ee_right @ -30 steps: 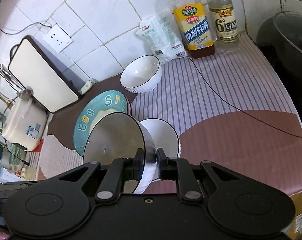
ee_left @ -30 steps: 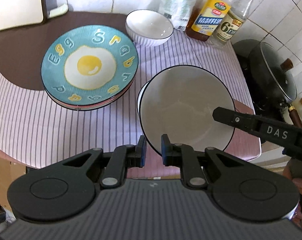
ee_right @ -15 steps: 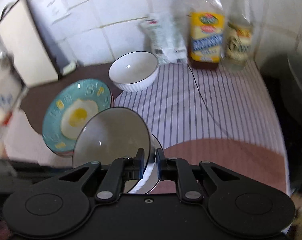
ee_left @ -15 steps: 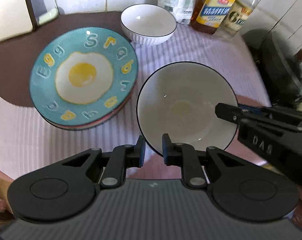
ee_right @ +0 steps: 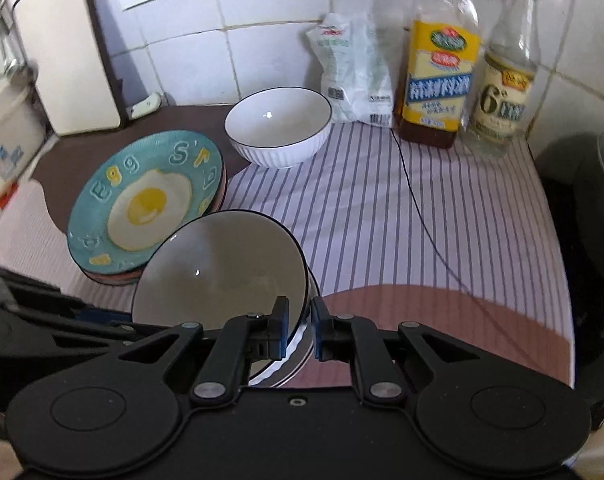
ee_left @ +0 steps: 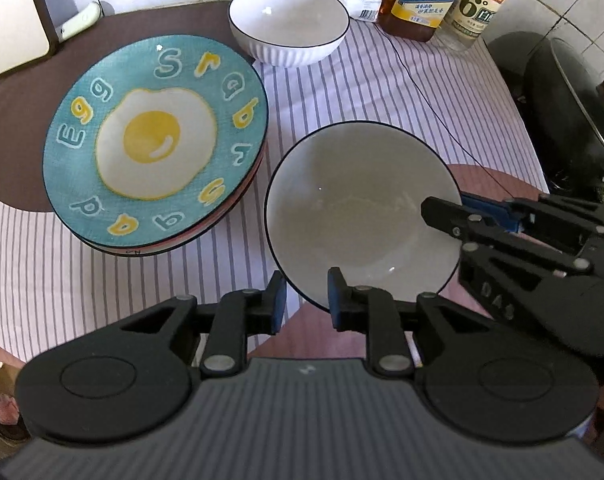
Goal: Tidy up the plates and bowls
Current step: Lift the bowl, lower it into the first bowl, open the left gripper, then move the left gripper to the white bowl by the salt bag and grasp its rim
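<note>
A white dark-rimmed bowl (ee_left: 358,208) sits stacked on another bowl on the striped cloth; its underside neighbour shows in the right wrist view (ee_right: 289,364). My right gripper (ee_right: 299,330) is shut on the near rim of the top bowl (ee_right: 217,272); in the left wrist view it (ee_left: 458,208) grips the bowl's right rim. My left gripper (ee_left: 304,300) is slightly parted around the bowl's near rim, not clamped. A teal egg plate (ee_left: 153,136) tops a plate stack to the left. Another white bowl (ee_left: 287,20) stands at the back.
Two bottles (ee_right: 438,72) and a white bag (ee_right: 354,68) stand against the tiled wall. A thin black wire (ee_right: 418,208) crosses the cloth. A black wok with lid (ee_left: 570,96) is at the right. A white appliance (ee_right: 61,44) is at the back left.
The top bowl has settled level onto the lower bowl. The left gripper's fingers have parted from the rim. Both cameras have moved closer to the table.
</note>
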The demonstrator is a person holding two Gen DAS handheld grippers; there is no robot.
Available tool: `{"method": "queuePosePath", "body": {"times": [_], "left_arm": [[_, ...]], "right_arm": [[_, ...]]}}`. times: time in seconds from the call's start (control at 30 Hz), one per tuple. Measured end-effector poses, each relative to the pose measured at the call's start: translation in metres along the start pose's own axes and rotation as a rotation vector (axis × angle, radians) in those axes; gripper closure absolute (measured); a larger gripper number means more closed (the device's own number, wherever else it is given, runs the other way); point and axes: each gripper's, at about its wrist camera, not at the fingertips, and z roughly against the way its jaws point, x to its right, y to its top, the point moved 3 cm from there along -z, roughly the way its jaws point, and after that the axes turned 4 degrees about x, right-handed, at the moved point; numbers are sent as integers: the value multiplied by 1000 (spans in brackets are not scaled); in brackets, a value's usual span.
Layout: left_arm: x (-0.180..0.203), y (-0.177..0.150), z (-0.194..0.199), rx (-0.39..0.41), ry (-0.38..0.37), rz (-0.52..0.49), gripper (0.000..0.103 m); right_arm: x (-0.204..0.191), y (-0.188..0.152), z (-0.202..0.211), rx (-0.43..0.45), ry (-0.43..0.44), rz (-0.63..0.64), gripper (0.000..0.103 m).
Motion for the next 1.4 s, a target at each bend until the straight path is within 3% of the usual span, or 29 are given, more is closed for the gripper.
{"method": "queuePosePath", "body": {"times": [0.13,0.2,0.27,0.33,0.43,0.57,0.73,0.9,1.07,1.27,1.4], "left_arm": [[0,1,-2,-3,-13,4,74],[1,2,-1,0,-11,-3,72],[-3,6,4,-2,-41,15,62],[-11,12,11,5,-119,70,53],[-21,21,25,19,-178,123,53],[-32,36,42,68,-153,139,53],[-49,62,49,129,-131,183,52],[-61,93,46,172,-103,211,52],[-60,122,26,205,-57,186,52],[-56,157,-10,226,-2,122,52],[-61,174,-36,220,41,98,49]], "right_arm": [[-2,-2,-6,-22,-35,80,88],[2,0,-6,-14,-15,55,87],[10,6,-3,-8,32,12,83],[22,14,5,25,84,-51,77],[39,27,14,51,173,-132,73],[59,42,11,46,252,-210,70],[75,63,-8,26,300,-211,59],[80,89,-28,7,343,-223,57],[83,111,-64,-37,408,-260,52],[89,125,-119,-113,403,-351,52],[87,129,-146,-150,388,-345,52]]}}
